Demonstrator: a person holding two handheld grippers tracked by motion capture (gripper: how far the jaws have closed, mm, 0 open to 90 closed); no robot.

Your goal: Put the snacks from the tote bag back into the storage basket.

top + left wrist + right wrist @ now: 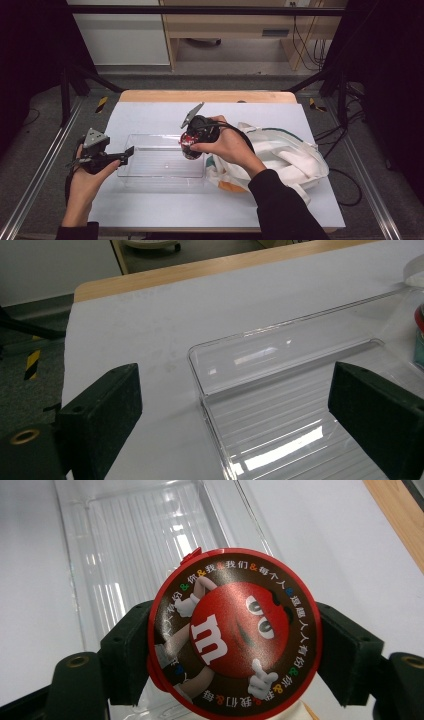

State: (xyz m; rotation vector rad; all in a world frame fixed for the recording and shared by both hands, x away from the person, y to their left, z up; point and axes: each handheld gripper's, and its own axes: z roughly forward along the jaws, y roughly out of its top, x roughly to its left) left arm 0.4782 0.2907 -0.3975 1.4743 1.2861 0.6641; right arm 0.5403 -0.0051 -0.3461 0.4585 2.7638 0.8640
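Item 1, candy tub (pixel 232 632): round, red-rimmed, with a glossy printed lid showing a red cartoon candy figure ringed by small characters. It is pinched across its width by the right gripper (pixel 192 145), its lid facing the gripper's camera, and is held above the right end of the tray (pixel 150 167).

Item 2, tray: clear hard plastic, rectangular, ribbed floor, rounded corners. Its long axis is laid left to right across the tabletop (pixel 165 112). Nothing is seen lying in it. From the fingers (pixel 127 650) it lies beyond and below the tub, so a lowering move is judged to be what remains.

Item 3, left gripper (pixel 125 155): fingers (pixel 102 412) spread, nothing between them, set about the tray's left end without clear contact. The right hand is the nearer to the tub.

Item 4, cloth bag (pixel 280 160): white, soft, crumpled, with loose straps, beside the tray's right end.

Item 5, tabletop: white matte sheet over a wooden board.
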